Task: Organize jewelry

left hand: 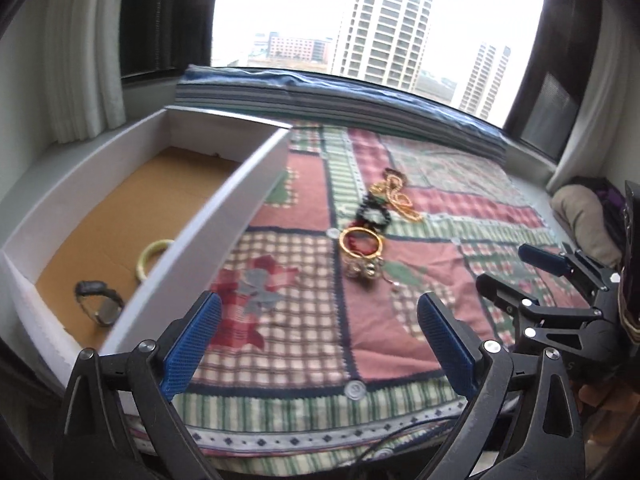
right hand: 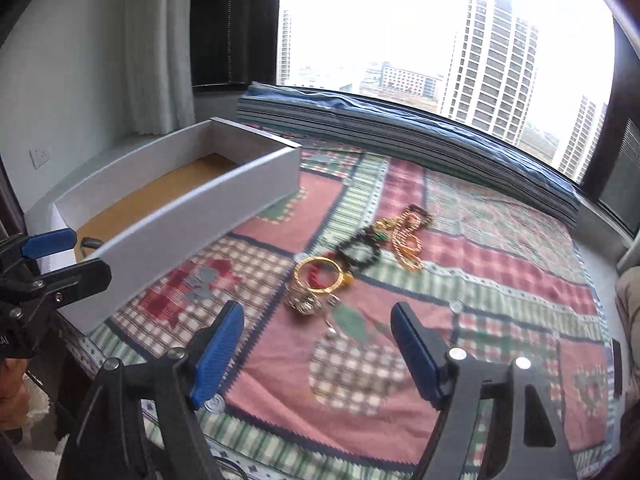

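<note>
Broadly, a patchwork quilt of red, green and cream checks (left hand: 304, 344) covers the bed below the wide window (left hand: 380, 20); on its left side sits a long white cardboard box with a brown floor (left hand: 224, 208), open-topped; inside the box lie a pale green bangle (left hand: 151, 258) and, nearer the camera, a dark-strapped wristwatch (left hand: 100, 304), apart from each other; out on the quilt, right of the box, a small heap holds a gold bangle (right hand: 319, 277), a black beaded bracelet (right hand: 359, 253), a gold chain (right hand: 408, 240) and a silvery piece (right hand: 306, 302); the left gripper (left hand: 320, 340) and right gripper (right hand: 318, 350) both hover spread wide, nothing between their blue pads.
</note>
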`<move>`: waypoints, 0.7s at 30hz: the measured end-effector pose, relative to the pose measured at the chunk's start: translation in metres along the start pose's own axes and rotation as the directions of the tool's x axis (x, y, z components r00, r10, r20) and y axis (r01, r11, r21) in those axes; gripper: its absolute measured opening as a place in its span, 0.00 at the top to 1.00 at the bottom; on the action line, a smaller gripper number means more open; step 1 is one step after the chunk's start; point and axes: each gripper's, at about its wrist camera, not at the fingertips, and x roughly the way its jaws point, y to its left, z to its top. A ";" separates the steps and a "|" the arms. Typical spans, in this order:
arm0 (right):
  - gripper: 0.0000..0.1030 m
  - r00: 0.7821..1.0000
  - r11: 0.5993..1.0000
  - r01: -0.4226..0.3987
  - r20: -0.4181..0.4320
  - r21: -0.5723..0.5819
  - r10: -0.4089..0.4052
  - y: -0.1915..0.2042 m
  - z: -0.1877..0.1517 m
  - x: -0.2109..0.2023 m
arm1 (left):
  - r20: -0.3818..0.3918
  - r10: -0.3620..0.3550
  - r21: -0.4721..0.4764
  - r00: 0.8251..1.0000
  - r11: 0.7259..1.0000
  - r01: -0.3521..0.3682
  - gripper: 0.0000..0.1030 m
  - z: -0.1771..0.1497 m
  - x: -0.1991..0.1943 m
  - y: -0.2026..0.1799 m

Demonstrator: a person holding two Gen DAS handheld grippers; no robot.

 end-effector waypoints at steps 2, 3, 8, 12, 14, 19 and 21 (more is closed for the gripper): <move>0.25 0.998 0.998 0.052 -0.021 0.024 -0.052 -0.017 -0.024 -0.008 | -0.035 -0.033 0.036 0.999 0.999 0.034 0.04 -0.009 0.007 -0.022; 0.25 0.997 0.997 0.071 -0.032 0.036 -0.070 -0.025 -0.034 -0.013 | -0.052 -0.045 0.049 0.998 0.998 0.048 0.04 -0.012 0.010 -0.031; 0.25 0.990 0.987 0.127 -0.071 0.095 -0.120 -0.049 -0.073 -0.027 | -0.094 -0.072 0.106 0.993 0.991 0.082 0.04 -0.022 0.011 -0.059; 0.25 0.991 0.982 0.114 -0.089 0.148 -0.102 -0.054 -0.093 -0.028 | -0.090 -0.061 0.134 0.994 0.988 0.073 0.04 -0.027 0.008 -0.066; 0.25 0.992 0.982 0.101 -0.095 0.159 -0.087 -0.054 -0.096 -0.027 | -0.090 -0.055 0.133 0.994 0.989 0.066 0.04 -0.028 0.007 -0.066; 0.25 0.995 0.988 0.078 -0.069 0.134 -0.069 -0.040 -0.090 -0.030 | -0.095 -0.048 0.106 0.994 0.993 0.058 0.04 -0.031 0.007 -0.059; 0.25 0.997 0.989 0.070 -0.045 0.132 -0.064 -0.037 -0.086 -0.036 | -0.089 -0.044 0.098 0.995 0.994 0.053 0.04 -0.031 0.006 -0.056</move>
